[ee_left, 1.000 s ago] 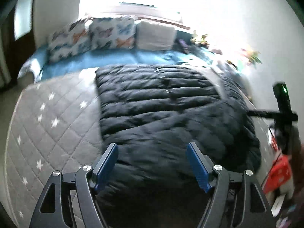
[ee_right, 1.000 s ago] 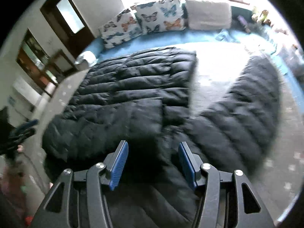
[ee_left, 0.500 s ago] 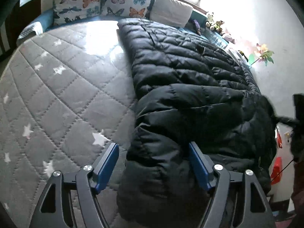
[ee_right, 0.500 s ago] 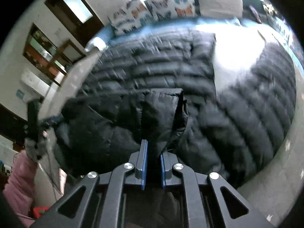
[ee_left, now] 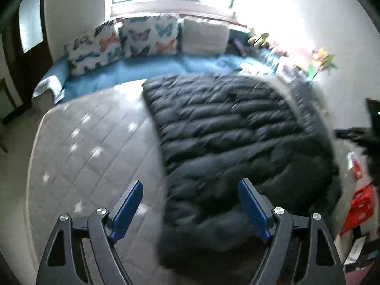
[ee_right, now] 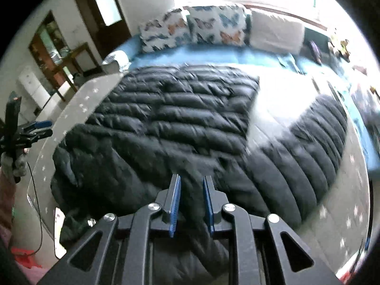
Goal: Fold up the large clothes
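Note:
A black puffer jacket (ee_left: 225, 130) lies spread on a grey star-quilted bed (ee_left: 83, 142). My left gripper (ee_left: 190, 182) hangs above the jacket's near left edge. Its jaws stand wide and are still opening, with nothing pinched between them. In the right wrist view the jacket (ee_right: 171, 111) fills the middle, and one sleeve (ee_right: 315, 142) stretches away to the right. My right gripper (ee_right: 192, 177) has a fold of the jacket's near edge filling the narrow gap between its pads, and its jaws are opening a little. The left gripper (ee_right: 35, 128) shows at the far left of that view.
Butterfly pillows (ee_left: 123, 40) and a white pillow (ee_left: 204, 35) line the far end on a blue sheet (ee_left: 142, 71), under a bright window. A red stool (ee_left: 358, 209) stands on the floor at the right. A dark door (ee_right: 102, 16) and shelves stand at the left.
The right gripper closed on a fold of the jacket, and the gap has since widened slightly. The left gripper dipped close to the jacket's edge, then drew back up, its jaws wide throughout.

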Available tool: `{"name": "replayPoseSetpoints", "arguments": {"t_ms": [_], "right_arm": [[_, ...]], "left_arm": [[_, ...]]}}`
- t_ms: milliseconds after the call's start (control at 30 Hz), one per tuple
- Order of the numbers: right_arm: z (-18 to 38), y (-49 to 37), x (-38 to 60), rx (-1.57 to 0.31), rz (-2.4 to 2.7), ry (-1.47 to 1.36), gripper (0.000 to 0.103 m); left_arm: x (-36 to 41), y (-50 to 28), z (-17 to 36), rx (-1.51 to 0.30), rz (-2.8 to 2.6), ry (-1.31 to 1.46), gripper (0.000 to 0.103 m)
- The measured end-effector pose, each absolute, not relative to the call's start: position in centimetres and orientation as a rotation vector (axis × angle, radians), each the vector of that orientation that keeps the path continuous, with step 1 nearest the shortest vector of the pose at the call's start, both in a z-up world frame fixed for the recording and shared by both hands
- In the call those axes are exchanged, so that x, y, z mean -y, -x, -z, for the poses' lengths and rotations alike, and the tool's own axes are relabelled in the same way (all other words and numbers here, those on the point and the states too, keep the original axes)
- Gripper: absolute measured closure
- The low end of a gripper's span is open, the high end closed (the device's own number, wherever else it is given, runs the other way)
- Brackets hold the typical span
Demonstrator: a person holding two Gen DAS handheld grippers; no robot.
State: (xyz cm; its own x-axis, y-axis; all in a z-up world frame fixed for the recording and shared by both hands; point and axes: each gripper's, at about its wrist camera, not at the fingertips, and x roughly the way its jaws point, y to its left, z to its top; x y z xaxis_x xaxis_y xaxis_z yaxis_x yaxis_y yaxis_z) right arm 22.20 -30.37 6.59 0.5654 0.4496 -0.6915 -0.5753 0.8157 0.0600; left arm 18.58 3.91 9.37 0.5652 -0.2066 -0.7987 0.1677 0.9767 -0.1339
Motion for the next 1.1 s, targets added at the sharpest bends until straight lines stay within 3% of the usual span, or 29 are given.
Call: {"name": "replayPoseSetpoints", "arguments": {"t_ms": [133, 267, 333, 500, 567, 633, 667, 833, 1100], "right_arm": [[-3.4, -24.9, 27.0, -0.799, -0.623, 0.222, 0.082], [2.0, -26.9, 26.4, -0.898, -0.578, 0.272, 0.082], [2.4, -26.8, 27.2, -0.858, -0.617, 0.224, 0.082], [-0.6, -26.6, 30.9, -0.813, -0.644, 0.121, 0.081], [-1.9, -26.6, 34.2, -0.777, -0.594, 0.052, 0.071], [-2.9, -27.8, 38.9, -0.761, -0.526, -0.047, 0.051], [-2.9, -28.5, 40.7, -0.754, -0.483, -0.080, 0.049], [-1.0, -33.6, 50.2, -0.786, -0.304, -0.324, 0.049], [3.0, -37.8, 55.0, -0.814, -0.264, -0.529, 0.049]], "left_arm": [[-1.0, -20.3, -7.3, -0.983, 0.244, 0.020, 0.016], [-0.3, -21.6, -1.3, -1.119, 0.213, 0.000, 0.013], [-0.2, -21.3, -0.3, -1.089, 0.208, -0.008, 0.012], [0.7, -21.3, -1.9, -1.119, 0.180, -0.042, 0.013], [1.0, -20.8, -3.3, -1.101, 0.180, -0.041, 0.014], [1.6, -20.6, -4.9, -1.071, 0.189, -0.030, 0.014], [2.0, -20.7, -5.7, -1.059, 0.199, -0.015, 0.014], [6.7, -21.5, -7.9, -1.034, 0.284, 0.011, 0.014], [15.6, -25.3, -7.0, -1.083, 0.431, 0.016, 0.015]]}}
